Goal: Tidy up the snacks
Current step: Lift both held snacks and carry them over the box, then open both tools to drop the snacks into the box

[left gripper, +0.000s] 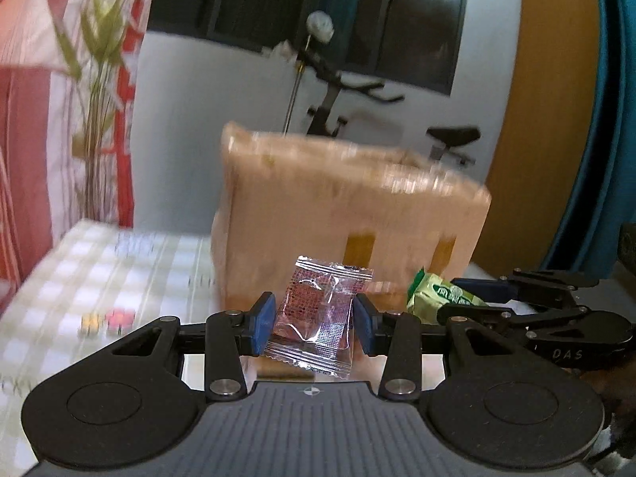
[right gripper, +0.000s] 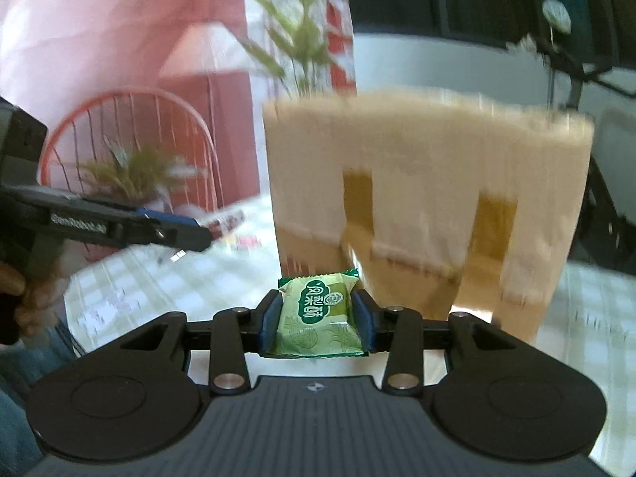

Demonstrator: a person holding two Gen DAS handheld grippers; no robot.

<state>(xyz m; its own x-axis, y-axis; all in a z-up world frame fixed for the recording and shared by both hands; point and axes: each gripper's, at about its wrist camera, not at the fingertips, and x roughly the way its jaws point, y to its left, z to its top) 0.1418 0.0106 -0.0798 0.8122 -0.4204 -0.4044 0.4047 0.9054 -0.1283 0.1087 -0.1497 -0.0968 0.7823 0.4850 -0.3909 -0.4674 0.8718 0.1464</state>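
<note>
- Snacks are held one in each tool: a clear red-patterned packet (left gripper: 318, 314) in the left tool (left gripper: 314, 324) and a green packet (right gripper: 318, 320) in the right tool (right gripper: 316, 322).
- Left tool: its blue pads (left gripper: 262, 322) stand partly apart and press on the two side edges of the red packet, which is clear of the table (left gripper: 99, 278).
- Red packet: its long axis runs away from the camera and upward, tilted a little; one crimped end points up toward the paper bag (left gripper: 349, 218), the other hangs down toward the tool's body.
- Right tool: its blue pads (right gripper: 268, 324) are likewise partly closed, clamped on the sides of the green packet.
- Green packet: its long axis also runs forward along the fingers, with the far crimped end raised toward the bag (right gripper: 429, 206); the printed face with white lettering and pineapple drawings faces the camera.
- Both packets sit in front of the brown paper bag, which stands upright on the checked table with two darker strips on its near face.
- Left wrist view only: the right tool (left gripper: 469, 298) comes in from the right edge with the green packet (left gripper: 441, 294) seen side on, just beside the red one; an exercise bike (left gripper: 338, 95) stands behind the bag.
- Right wrist view only: the left tool (right gripper: 181, 232) reaches in from the left, with the fingers of a hand (right gripper: 31, 298) on its handle; a red wire chair (right gripper: 131, 139) and a potted plant (right gripper: 131, 175) sit beyond.
- Background in both views is blurred, so the bag's opening cannot be made out.
</note>
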